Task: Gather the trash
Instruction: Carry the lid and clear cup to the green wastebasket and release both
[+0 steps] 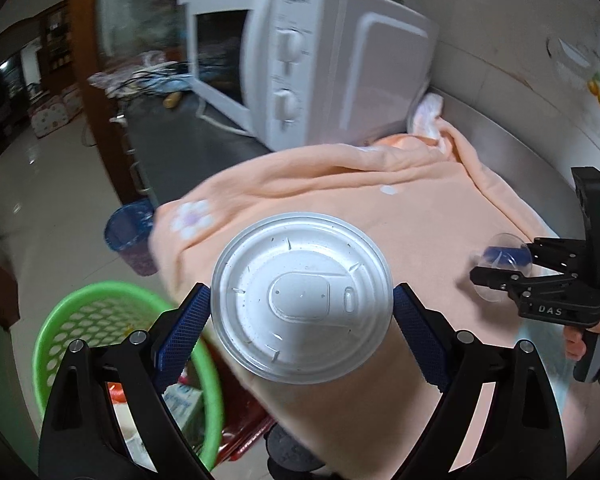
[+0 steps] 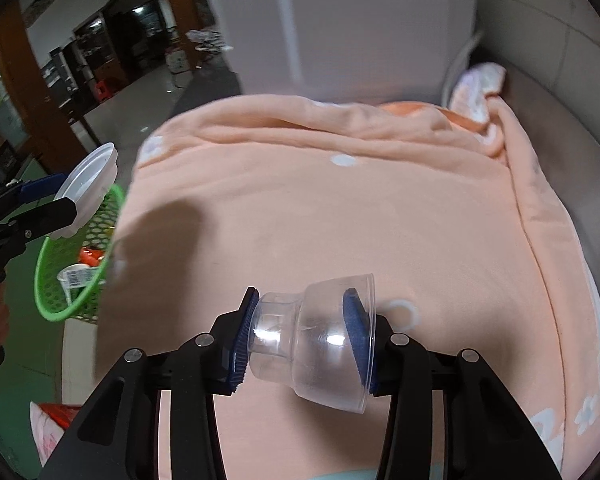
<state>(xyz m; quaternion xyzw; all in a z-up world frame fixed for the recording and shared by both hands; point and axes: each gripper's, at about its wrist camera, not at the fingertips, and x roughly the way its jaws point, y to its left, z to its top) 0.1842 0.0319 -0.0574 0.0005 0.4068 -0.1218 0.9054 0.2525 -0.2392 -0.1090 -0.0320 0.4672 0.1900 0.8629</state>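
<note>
**Both hands loaded; the basket lies to the left, past the bench edge**

My left gripper (image 1: 302, 312) has its fingers (image 1: 182, 330) spread wide, and they clamp a round white lid (image 1: 302, 298) by its rim, flat face toward the camera. In the right wrist view the same lid (image 2: 86, 192) shows edge-on, tilted, and it overlaps the rim of the green basket (image 2: 76, 256).

My right gripper (image 2: 304, 340) has its fingers drawn in narrow on a clear cup (image 2: 312, 340). The cup lies on its side between them, its long axis running from pad to pad: one pad sits against the small base, the other sits inside the wide mouth. It appears lifted just clear of the peach blanket (image 2: 340, 220) that covers the bench.

The basket (image 1: 100, 320) stands lower than the bench, off its left edge, and already holds a few packets and a small pot. I judge the left hand much nearer to it, so the lid should drop first. The cup must then travel left across the whole blanket.

A white microwave (image 1: 300, 60) stands at the back of the bench, well apart from that route. A blue bin (image 1: 130, 240) stands on the floor just beyond the basket. The main obstacle I see for the right hand is my own left gripper, which sits between the cup and the basket.
</note>
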